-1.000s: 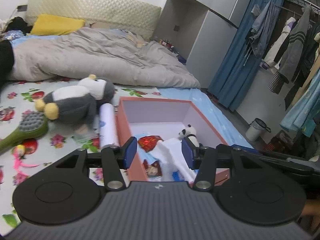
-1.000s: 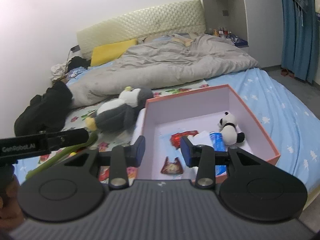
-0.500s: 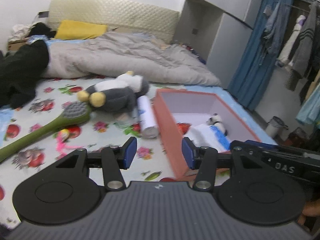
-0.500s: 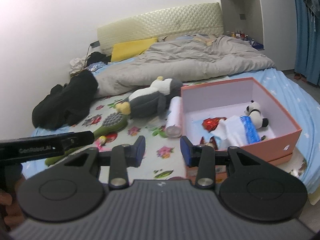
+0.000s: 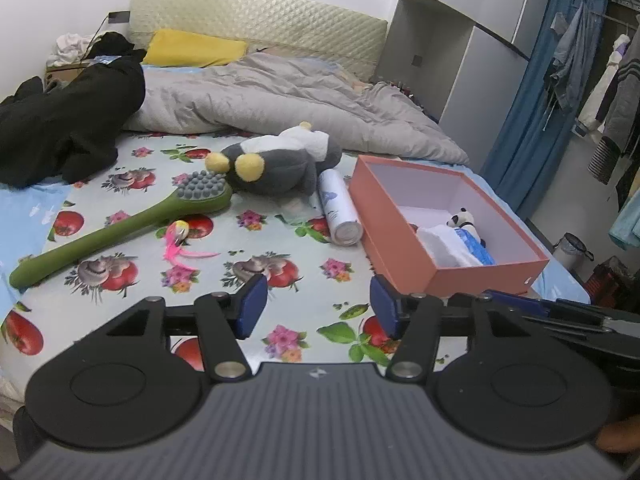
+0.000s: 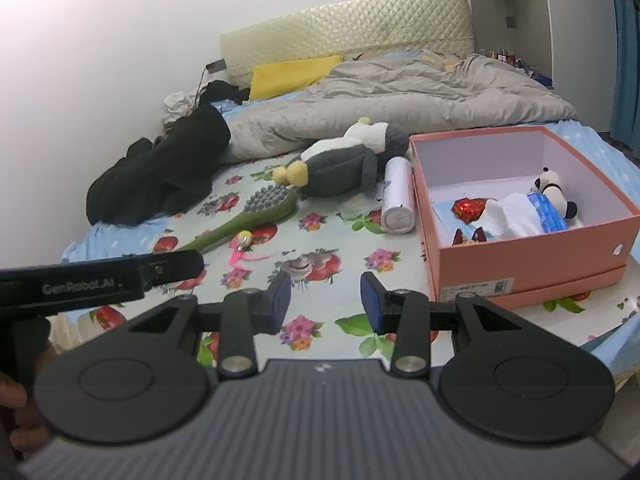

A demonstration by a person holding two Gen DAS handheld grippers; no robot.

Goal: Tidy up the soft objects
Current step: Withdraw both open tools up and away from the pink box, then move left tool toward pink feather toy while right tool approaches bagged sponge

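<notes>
A grey and white plush penguin (image 5: 280, 164) lies on the flowered bedsheet, also in the right wrist view (image 6: 344, 160). To its right stands an open pink box (image 5: 394, 224) (image 6: 532, 252) holding a small panda plush (image 5: 462, 218) (image 6: 554, 190), a white cloth (image 6: 510, 214) and a red item (image 6: 468, 208). My left gripper (image 5: 318, 314) is open and empty above the sheet near the bed's front edge. My right gripper (image 6: 326, 306) is open and empty, left of the box front.
A green massage brush (image 5: 120, 228), a pink feather toy (image 5: 178, 242) and a white roll (image 5: 340, 208) lie on the sheet. A black garment (image 5: 68, 124), grey duvet (image 5: 280, 96) and yellow pillow (image 5: 192, 48) lie further back. A wardrobe and hanging clothes stand right.
Both grippers have pulled back from the box and swung left; the box is now to the right and more of the sheet, brush and black garment shows. Both stay open.
</notes>
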